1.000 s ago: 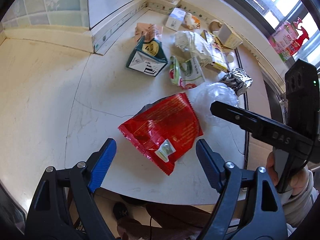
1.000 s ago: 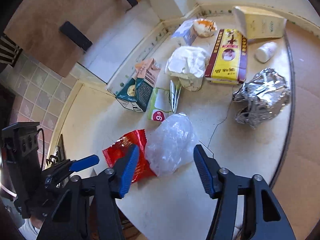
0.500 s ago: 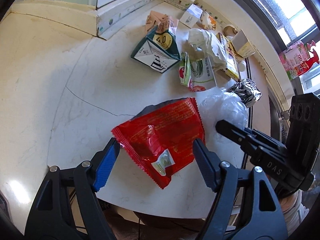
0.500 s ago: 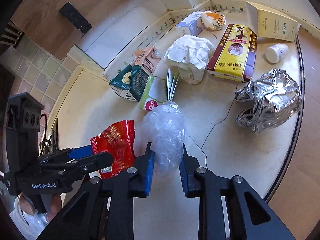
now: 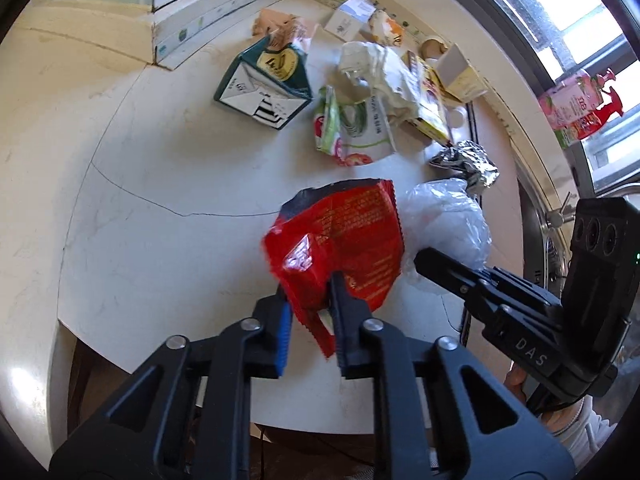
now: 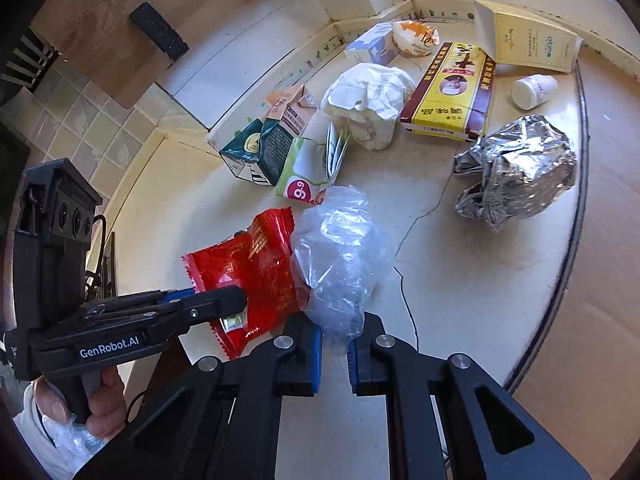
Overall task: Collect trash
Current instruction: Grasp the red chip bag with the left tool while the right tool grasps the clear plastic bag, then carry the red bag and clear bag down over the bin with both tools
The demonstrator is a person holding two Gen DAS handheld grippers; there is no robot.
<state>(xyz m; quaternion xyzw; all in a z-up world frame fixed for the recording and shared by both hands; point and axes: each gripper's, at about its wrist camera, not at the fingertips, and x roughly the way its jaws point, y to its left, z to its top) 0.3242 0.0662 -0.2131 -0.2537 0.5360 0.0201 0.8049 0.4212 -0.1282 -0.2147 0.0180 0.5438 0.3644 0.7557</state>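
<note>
Trash lying across a pale counter [image 5: 168, 184], seen first from the left wrist: left gripper [image 5: 308, 300] now pinching the near edge of the red wrapper [image 5: 344, 240], having just been closing from a wide spread a second ago, when the wrapper was lying flat between open jaws. Wrapper crumpling and lifting at the pinch, far end resting against the clear bag [image 5: 448, 220]. Beyond, waiting untouched: green carton [image 5: 264, 84], snack pouch [image 5: 352, 128], crumpled paper [image 5: 376, 68], foil [image 5: 468, 160]. Right gripper entering from the side, nose reaching into the clear bag. Moving to the right wrist view: right gripper [image 6: 334, 344] pressing together on the near tail of the clear bag [image 6: 340, 256], jaws likewise having just been closing, from half-spread around the bag to clamped on thin film. Red wrapper [image 6: 248, 272] lying just beside the bag, touching it, with the left gripper [image 6: 224, 300] biting its lower edge. Farther back, sitting well apart: foil [image 6: 516, 168], yellow box [image 6: 452, 92], small bottle [image 6: 534, 90], cream box [image 6: 528, 40], crumpled paper [image 6: 368, 100]. Meaning for the job, judging from this: both grasps apparently made, two pieces ready for lifting away together, most of the pile remaining. Worth watching: bag film slipping from so thin a pinch, and wrapper and bag dragging on each other while rising.
</note>
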